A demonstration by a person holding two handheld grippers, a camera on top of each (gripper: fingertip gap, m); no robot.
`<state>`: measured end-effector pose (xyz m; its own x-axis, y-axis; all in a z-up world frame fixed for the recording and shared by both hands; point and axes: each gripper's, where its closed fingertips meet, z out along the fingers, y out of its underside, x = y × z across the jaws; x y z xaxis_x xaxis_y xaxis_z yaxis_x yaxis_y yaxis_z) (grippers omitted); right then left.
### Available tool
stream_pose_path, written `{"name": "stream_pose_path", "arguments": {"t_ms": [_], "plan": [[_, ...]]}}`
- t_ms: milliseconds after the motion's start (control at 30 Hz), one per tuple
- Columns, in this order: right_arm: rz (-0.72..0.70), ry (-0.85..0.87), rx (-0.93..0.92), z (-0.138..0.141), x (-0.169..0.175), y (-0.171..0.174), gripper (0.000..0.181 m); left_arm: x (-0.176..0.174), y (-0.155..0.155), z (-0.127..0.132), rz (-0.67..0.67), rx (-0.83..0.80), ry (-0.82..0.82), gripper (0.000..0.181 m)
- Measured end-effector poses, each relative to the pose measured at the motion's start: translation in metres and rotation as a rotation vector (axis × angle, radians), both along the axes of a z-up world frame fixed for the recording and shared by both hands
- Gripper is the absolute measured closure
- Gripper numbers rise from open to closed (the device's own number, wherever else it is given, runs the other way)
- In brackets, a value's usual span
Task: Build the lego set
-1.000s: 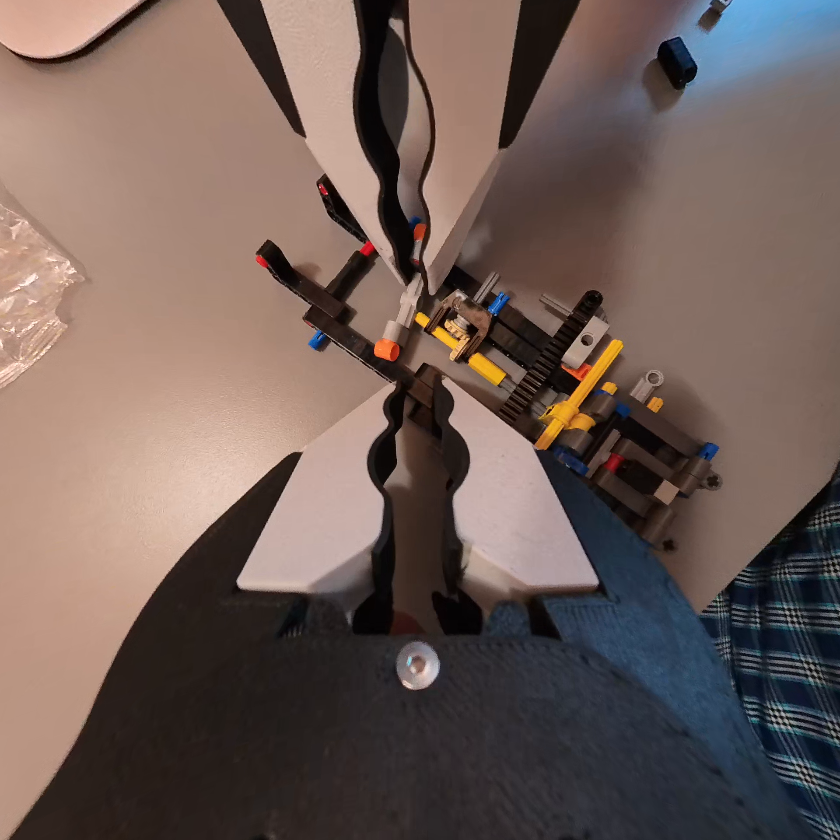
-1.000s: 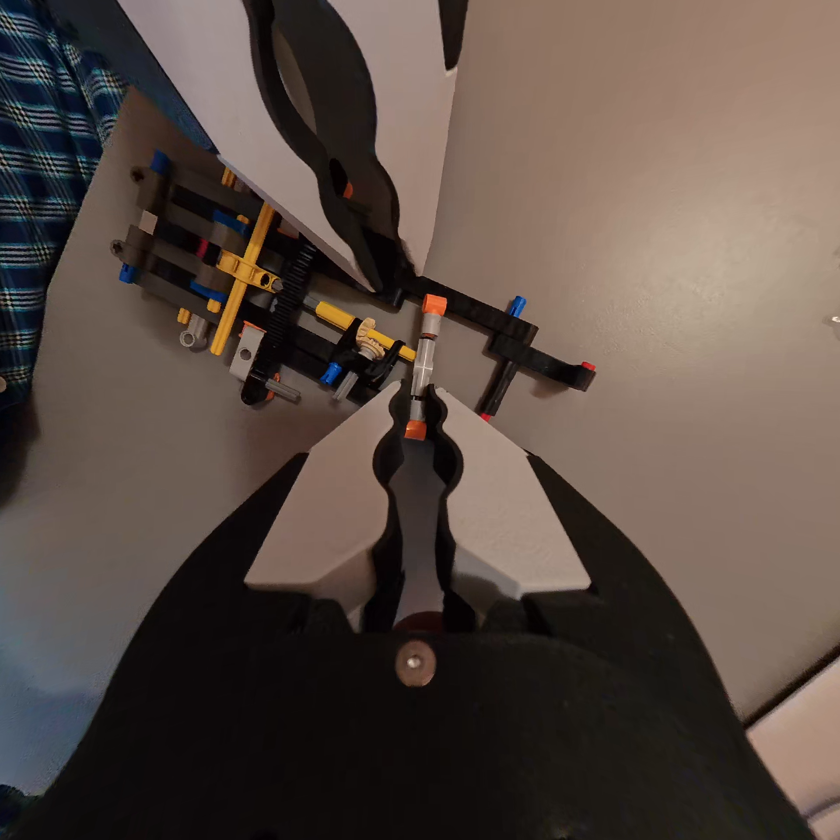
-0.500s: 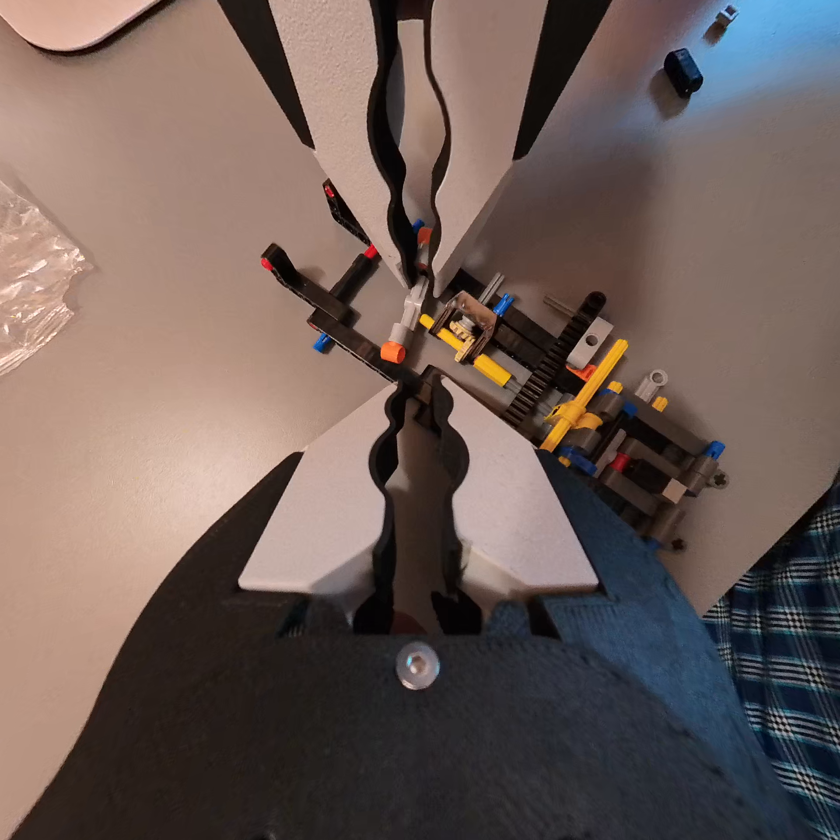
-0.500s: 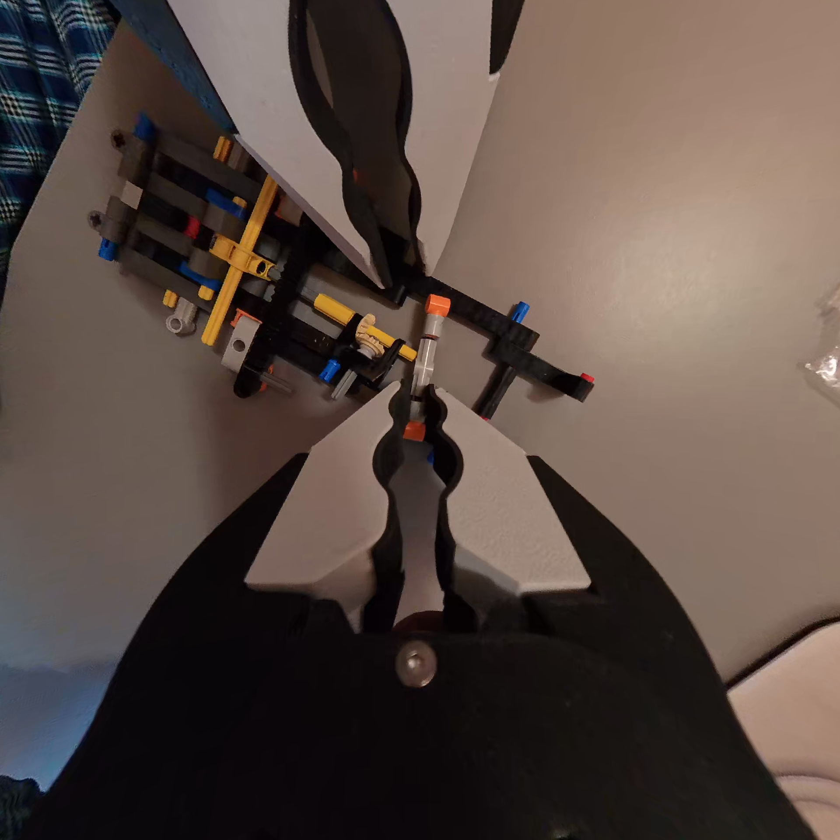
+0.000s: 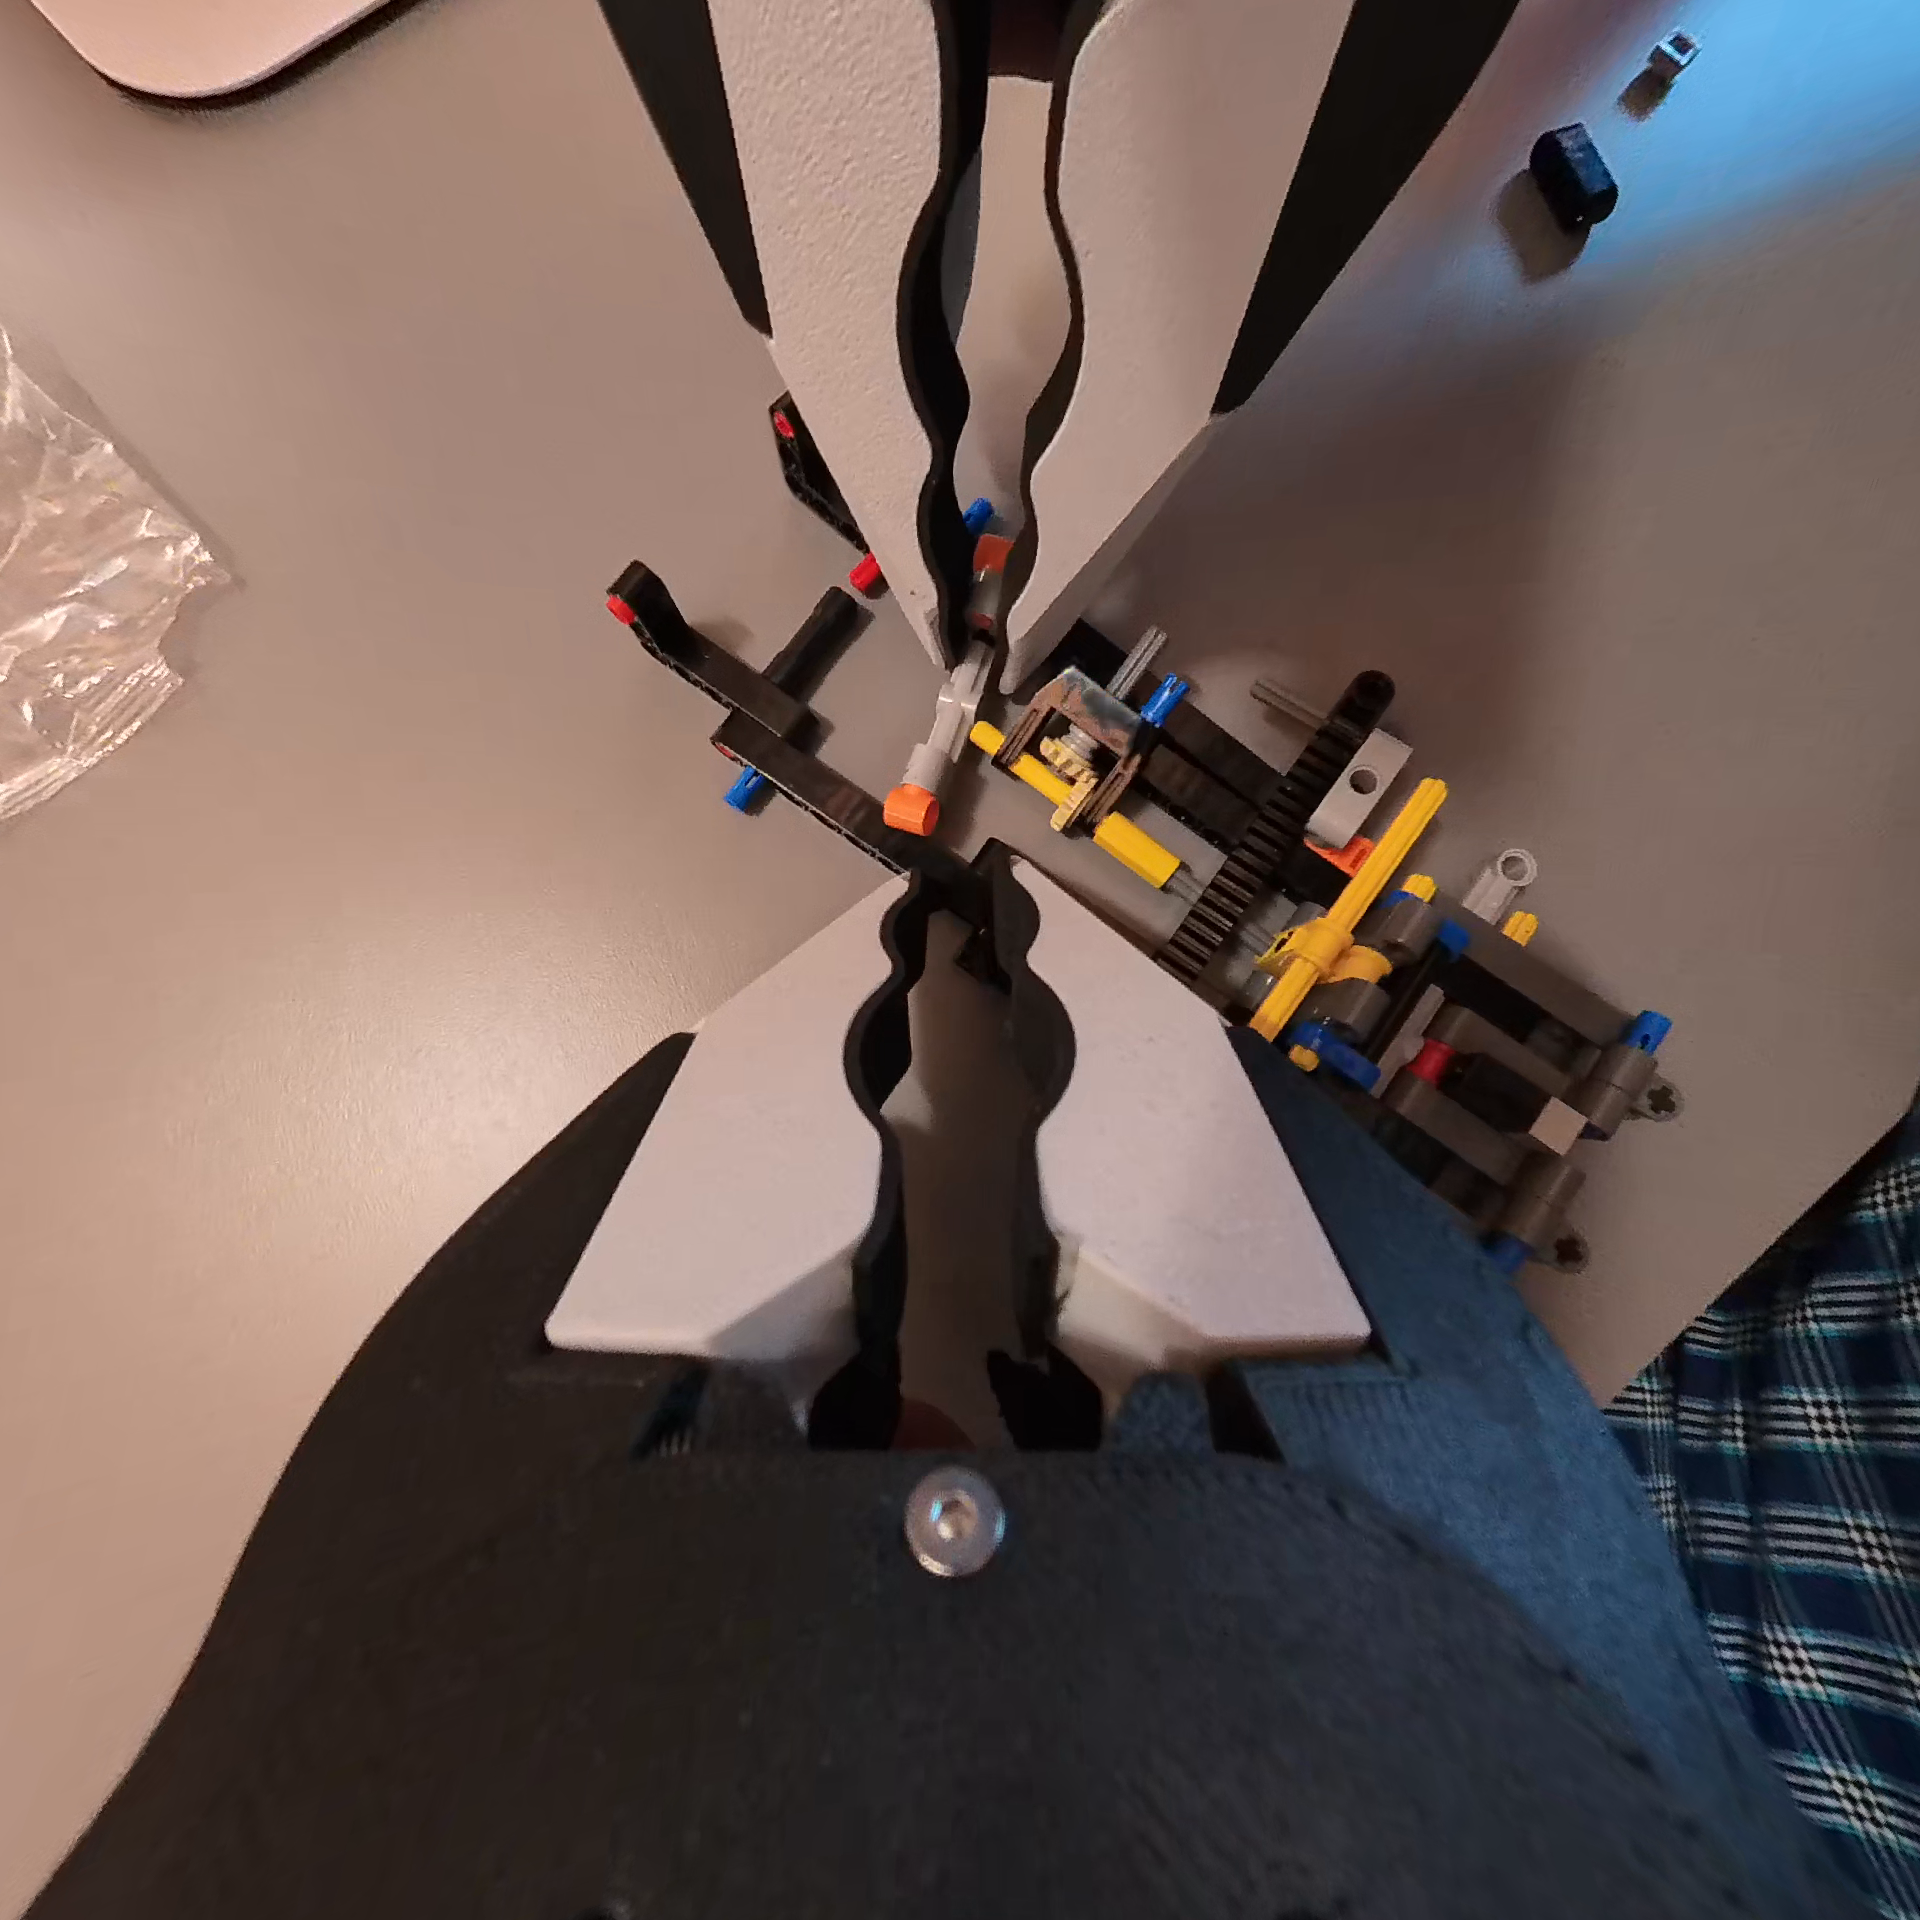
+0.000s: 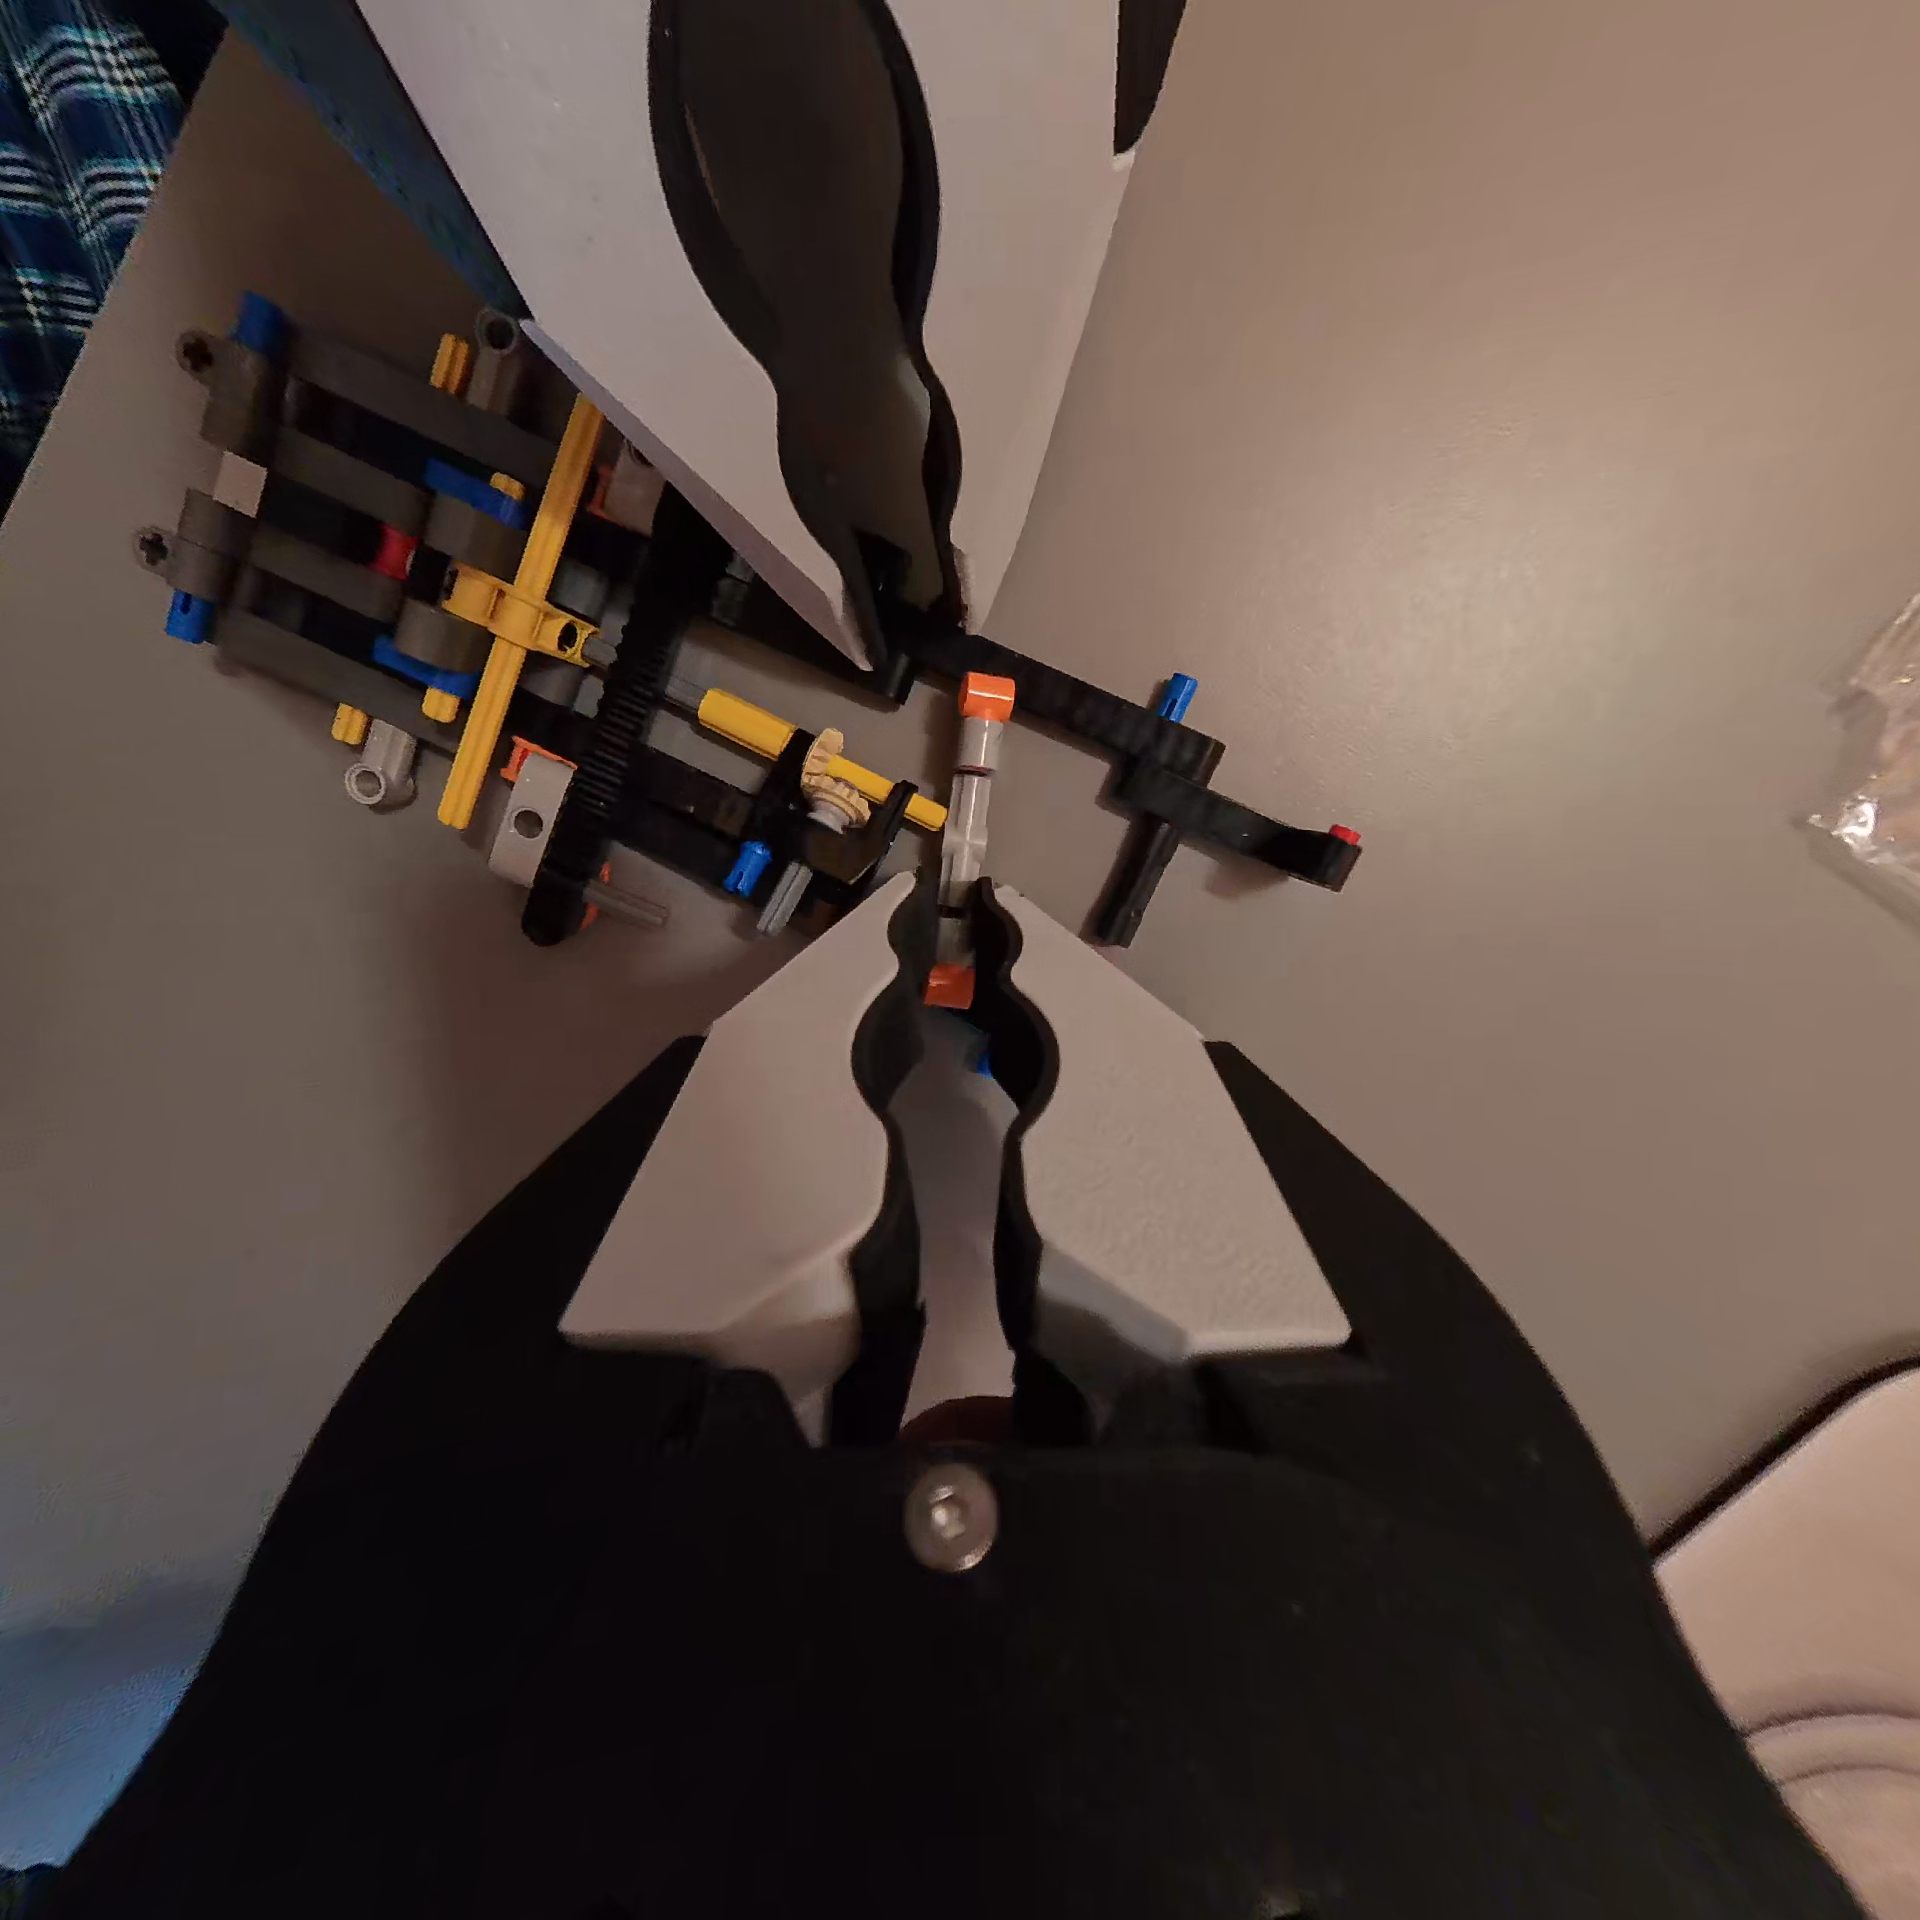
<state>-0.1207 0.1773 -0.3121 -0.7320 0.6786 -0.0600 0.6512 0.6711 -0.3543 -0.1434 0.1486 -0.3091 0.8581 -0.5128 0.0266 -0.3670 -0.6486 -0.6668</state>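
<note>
Left wrist view: the left claw (image 5: pixel 961 883) pinches the long black perforated plastic beam (image 5: pixel 821 795) of the half-built black, grey and yellow lego assembly (image 5: pixel 1351 935), steadying it on the grey counter (image 5: pixel 364 1039). At twelve o'clock the right claw (image 5: pixel 977 649) clamps a light-grey rod with orange end caps (image 5: pixel 935 753).

Right wrist view: the right claw (image 6: pixel 951 894) is nearly closed around the rod's (image 6: pixel 977 790) near end; its far orange cap touches the beam (image 6: pixel 1081 712). This looks like the fitting step; next, the cap likely needs aligning and pressing home while the left claw (image 6: pixel 899 634), at twelve o'clock, braces.
</note>
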Motion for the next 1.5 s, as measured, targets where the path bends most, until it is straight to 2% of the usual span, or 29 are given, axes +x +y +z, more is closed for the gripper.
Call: {"name": "stream_pose_path", "arguments": {"t_ms": [600,833,1067,1367,1500], "plan": [[-0.074,0.119,0.01,-0.0001,-0.004,-0.0028,0.179,-0.0025,-0.0001,0.0,0.033,0.037,-0.025,0.176],[0.012,0.061,0.102,-0.0017,-0.0028,-0.0036,0.178,-0.0038,0.0024,-0.0002,0.043,0.055,-0.022,0.174],[0.18,0.001,0.171,-0.0033,-0.0044,-0.001,0.178,-0.0041,0.0019,0.0,0.052,0.06,-0.011,0.173],[0.062,0.002,0.083,-0.0046,-0.008,-0.0007,0.178,-0.0049,0.0017,-0.0002,0.064,0.074,-0.01,0.172],[0.06,0.024,0.083,-0.0048,-0.0086,-0.0022,0.178,-0.0055,0.0011,-0.0001,0.065,0.081,0.003,0.172]]}}
